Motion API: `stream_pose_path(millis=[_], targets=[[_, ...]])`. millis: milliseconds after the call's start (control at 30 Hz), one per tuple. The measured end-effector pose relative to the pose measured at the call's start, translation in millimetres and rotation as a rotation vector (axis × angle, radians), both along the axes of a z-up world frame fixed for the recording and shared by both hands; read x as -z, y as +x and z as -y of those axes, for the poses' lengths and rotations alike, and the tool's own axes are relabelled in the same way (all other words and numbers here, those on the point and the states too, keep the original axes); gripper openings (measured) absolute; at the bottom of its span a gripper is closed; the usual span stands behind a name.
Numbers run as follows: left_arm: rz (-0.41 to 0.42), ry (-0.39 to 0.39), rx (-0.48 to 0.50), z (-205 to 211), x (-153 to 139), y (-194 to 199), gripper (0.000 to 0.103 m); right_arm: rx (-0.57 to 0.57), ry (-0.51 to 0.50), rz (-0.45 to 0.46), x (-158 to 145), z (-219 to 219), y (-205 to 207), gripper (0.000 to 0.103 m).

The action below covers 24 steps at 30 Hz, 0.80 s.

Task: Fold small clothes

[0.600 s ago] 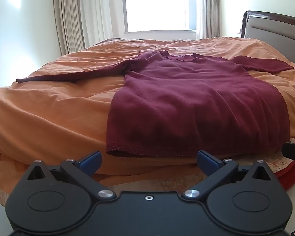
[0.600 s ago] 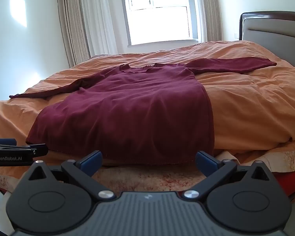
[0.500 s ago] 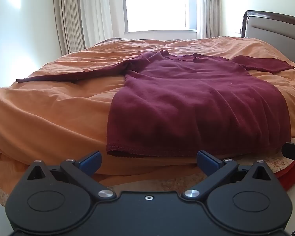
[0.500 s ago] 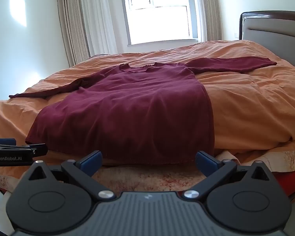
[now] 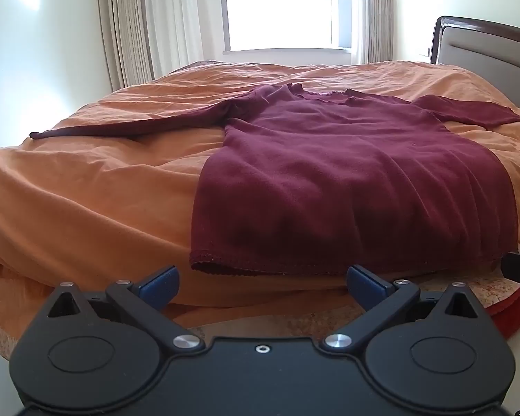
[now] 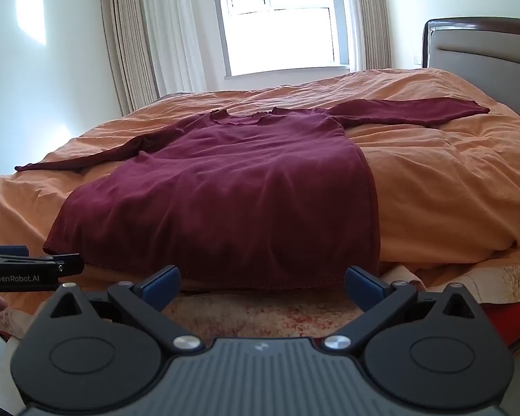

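Note:
A maroon long-sleeved top (image 5: 346, 173) lies flat on the orange duvet (image 5: 86, 190), hem toward me, both sleeves spread out sideways; it also shows in the right wrist view (image 6: 232, 190). My left gripper (image 5: 261, 286) is open and empty, just short of the hem near its left corner. My right gripper (image 6: 261, 284) is open and empty, just short of the hem near its right corner. The left gripper's side (image 6: 31, 272) shows at the left edge of the right wrist view.
The bed's headboard (image 6: 482, 45) stands at the right. A window (image 6: 280, 20) and curtains (image 6: 138, 41) are behind the bed. A patterned sheet (image 6: 260, 312) and a red layer (image 6: 509, 319) show under the duvet at the near edge.

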<state>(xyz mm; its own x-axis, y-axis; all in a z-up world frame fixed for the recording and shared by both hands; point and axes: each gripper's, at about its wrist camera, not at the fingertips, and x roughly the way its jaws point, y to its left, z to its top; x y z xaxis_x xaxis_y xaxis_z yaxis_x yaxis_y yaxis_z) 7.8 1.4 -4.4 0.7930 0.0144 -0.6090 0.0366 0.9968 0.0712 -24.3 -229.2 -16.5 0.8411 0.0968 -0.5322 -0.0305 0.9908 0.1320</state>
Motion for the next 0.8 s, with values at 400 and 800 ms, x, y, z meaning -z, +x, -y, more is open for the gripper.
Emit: stream_pose_path(millis=[400, 800], targets=[[-0.002, 0.002, -0.008, 0.6, -0.2, -0.1, 0.103, -0.001, -0.002, -0.012, 2.1, -0.1, 3.1, 0.103], [-0.01, 0.001, -0.014, -0.6, 2.2, 1.8, 0.103, 0.0, 0.0, -0.018, 3.1, 0.2, 4.3, 0.103]])
